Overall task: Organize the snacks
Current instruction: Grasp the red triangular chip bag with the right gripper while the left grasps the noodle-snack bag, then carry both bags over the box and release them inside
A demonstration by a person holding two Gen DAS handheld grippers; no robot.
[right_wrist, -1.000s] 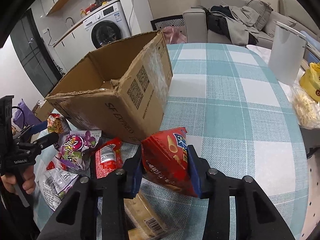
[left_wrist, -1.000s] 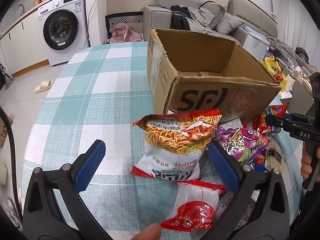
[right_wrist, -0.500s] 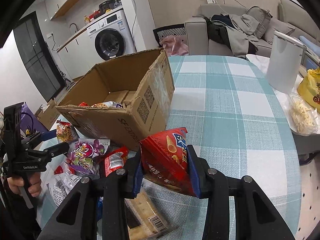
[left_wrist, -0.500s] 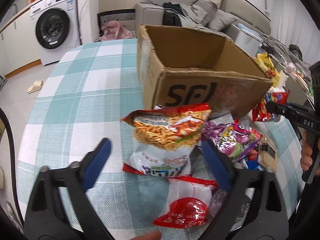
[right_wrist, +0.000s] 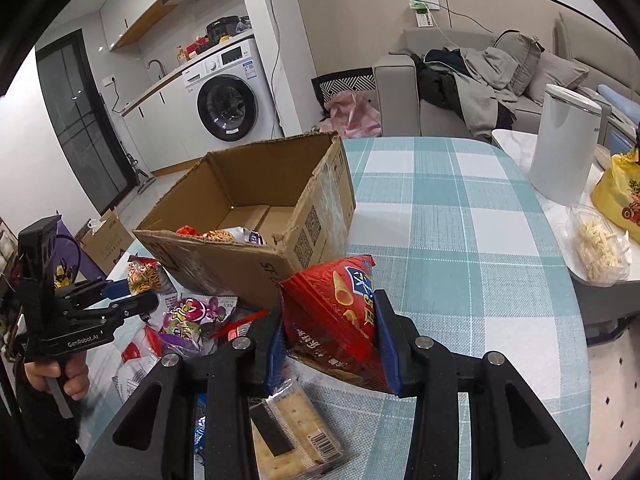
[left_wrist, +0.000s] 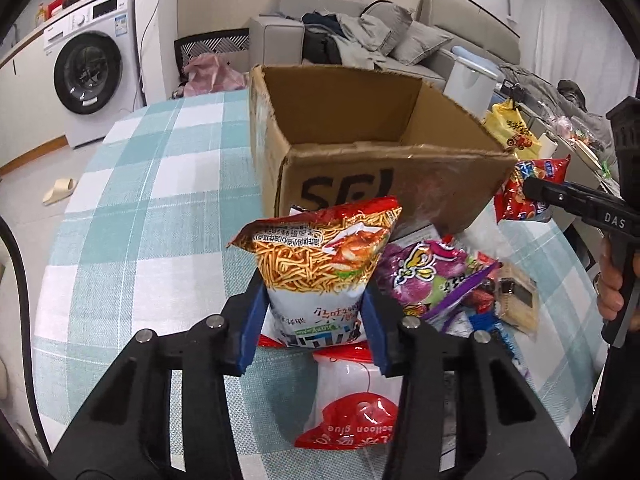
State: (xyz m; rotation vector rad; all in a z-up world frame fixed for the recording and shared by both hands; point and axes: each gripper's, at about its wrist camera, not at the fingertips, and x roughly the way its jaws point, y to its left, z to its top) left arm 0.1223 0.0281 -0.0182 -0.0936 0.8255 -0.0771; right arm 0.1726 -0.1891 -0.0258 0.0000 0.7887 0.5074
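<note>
Left wrist view: left gripper (left_wrist: 314, 320) has just closed its blue pads on the noodle bag (left_wrist: 320, 268), now clamped from both sides, upright, in front of the box (left_wrist: 360, 152). Box sits open on a teal/white check tablecloth (left_wrist: 160, 200); "SF" print faces the cam. Below the noodle bag lies a white/red bag (left_wrist: 352, 404); to its right a purple bag (left_wrist: 424, 276) and a cracker pack (left_wrist: 516, 300) in a loose heap. Right gripper (left_wrist: 532, 192) at the far right edge, gripping the red chip bag (left_wrist: 528, 188) off the cloth beside the box corner. Bkgd: washer (left_wrist: 92, 68), grey sofa (left_wrist: 360, 36) w/ clothes piled on it, slipper (left_wrist: 60, 190) on the floor. Right wrist view: right gripper (right_wrist: 330, 332) clamped tight on the red chip bag (right_wrist: 340, 312), near the box (right_wrist: 260, 216), which already has a few snacks inside. Cracker pack (right_wrist: 292, 432) lies under the jaws. Left gripper (right_wrist: 132, 296) at left w/ the noodle bag (right_wrist: 146, 276). White canister (right_wrist: 564, 148) and yellow bag (right_wrist: 620, 196) stand right of the tablecloth (right_wrist: 460, 220); washer (right_wrist: 228, 92) and sofa (right_wrist: 480, 80) behind.
</note>
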